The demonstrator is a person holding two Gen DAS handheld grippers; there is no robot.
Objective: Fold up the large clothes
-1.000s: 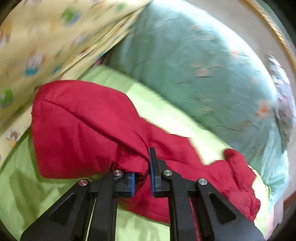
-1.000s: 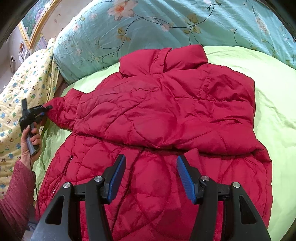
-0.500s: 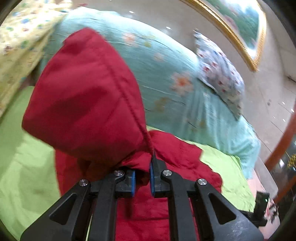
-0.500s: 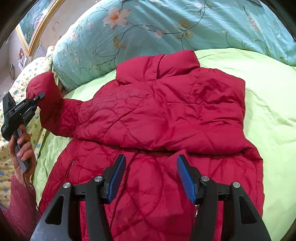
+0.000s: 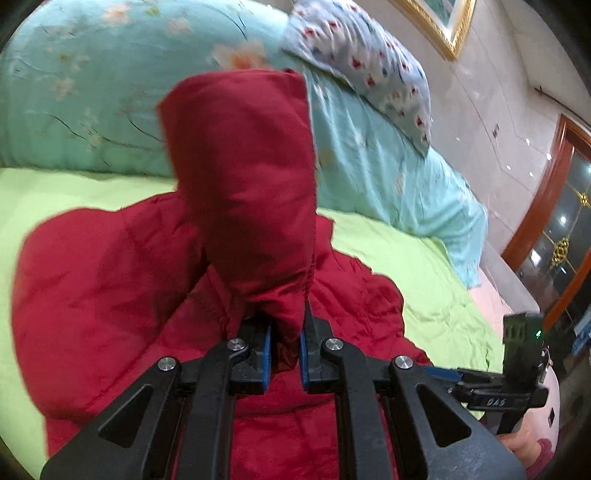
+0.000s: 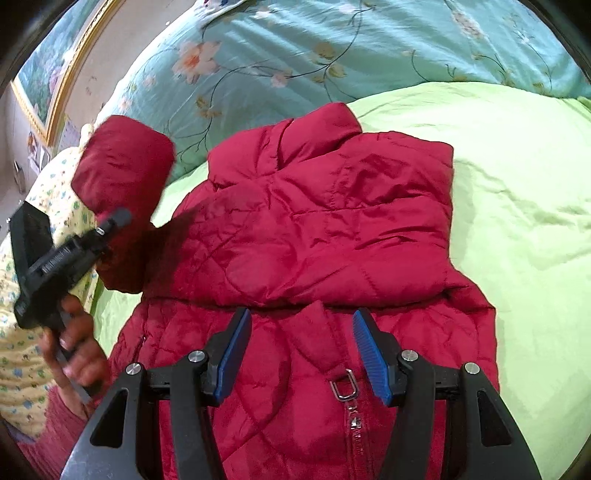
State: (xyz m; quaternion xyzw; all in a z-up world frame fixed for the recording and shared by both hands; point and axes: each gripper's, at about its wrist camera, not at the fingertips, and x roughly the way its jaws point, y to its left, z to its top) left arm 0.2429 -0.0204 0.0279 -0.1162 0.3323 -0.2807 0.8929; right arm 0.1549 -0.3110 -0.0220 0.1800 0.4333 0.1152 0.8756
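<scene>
While the sleeve is up: the red jacket (image 6: 317,229) lies flat on the green sheet (image 6: 517,184), collar at 12 o'clock, zipper at 6 o'clock
Jacket: puffy and red, one side folded over its front, so the right edge is straight
Sleeve (image 5: 251,184): it sticks up in the air, off the bed, with its cuff end pinched at the bottom
Left claw (image 5: 286,354): squeezed tight on the cuff end of the sleeve, red cloth bunched between the blue pads (image 5: 266,360)
Left claw from the other camera: at 9 o'clock, a hand (image 6: 74,343) holds its black handle, and the sleeve stands at 10 o'clock above it
Right claw (image 6: 301,354): about half open, nothing in it, the blue pads apart over the jacket's lower front
Zipper pull (image 6: 345,384): a metal loop just under the right claw, between its two fingers
Blue flower quilt (image 6: 332,48): piled up behind the jacket at 12 o'clock
Yellow blanket (image 6: 22,354): at 8 o'clock, beside the hand
Small pillow (image 5: 369,62): on top of the quilt at 1 o'clock in the left camera
Picture frame (image 5: 439,26): gold, on the wall at 1 o'clock
</scene>
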